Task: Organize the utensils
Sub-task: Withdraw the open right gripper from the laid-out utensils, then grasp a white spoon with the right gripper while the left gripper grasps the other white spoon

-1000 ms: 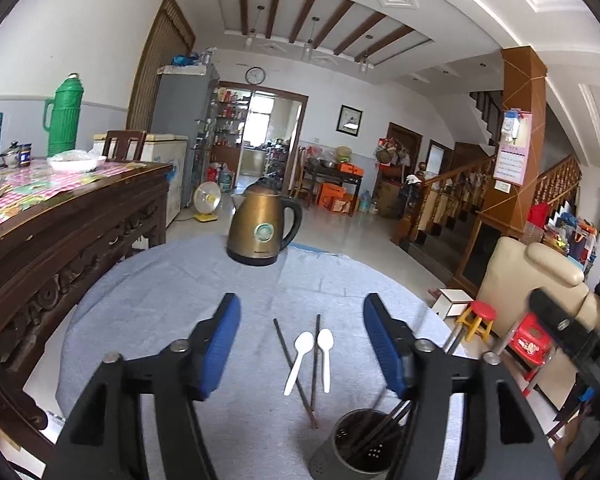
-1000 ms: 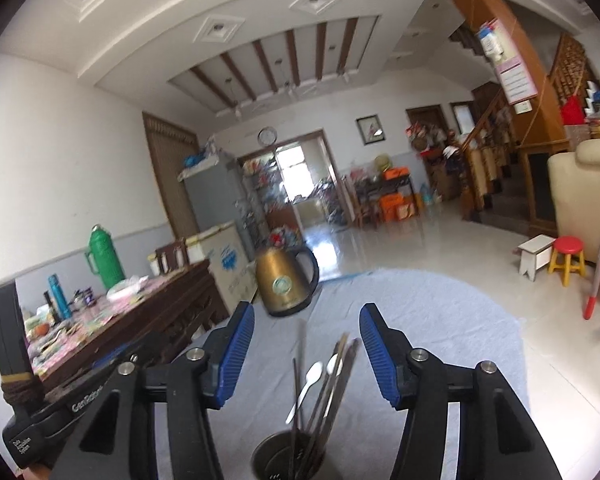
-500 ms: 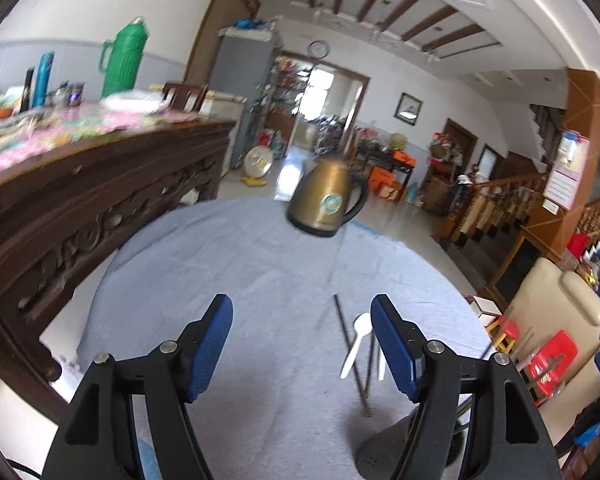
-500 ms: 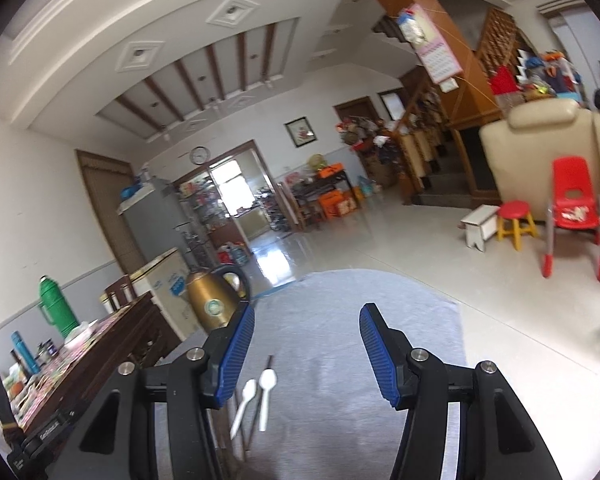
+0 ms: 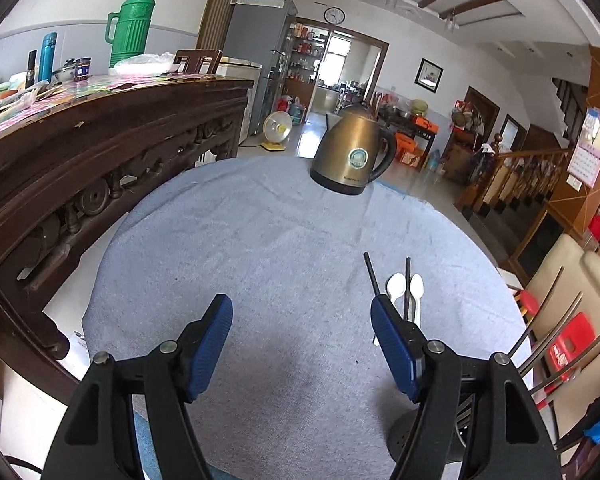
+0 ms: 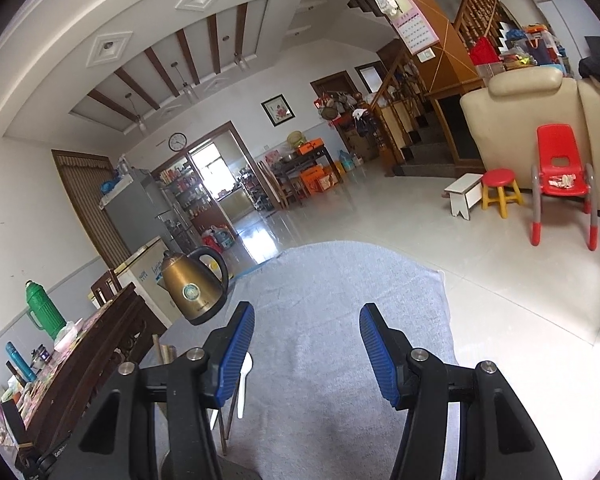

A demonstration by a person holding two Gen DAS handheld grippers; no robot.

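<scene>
On the cloth (image 5: 260, 248), your two spoons (image 5: 396, 286) and chopsticks (image 5: 370, 270) await the holder (image 5: 404, 432); both grippers (image 5: 302, 344) (image 6: 306, 348) gape empty.

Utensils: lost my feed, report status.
Both jaws open, empty. Two white spoons and dark chopsticks loose on the grey cloth; holder near left gripper. Nothing blocking.

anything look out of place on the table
Two white spoons and two dark chopsticks lie loose on the grey cloth, while the utensil holder nearby already has chopsticks standing in it.
</scene>
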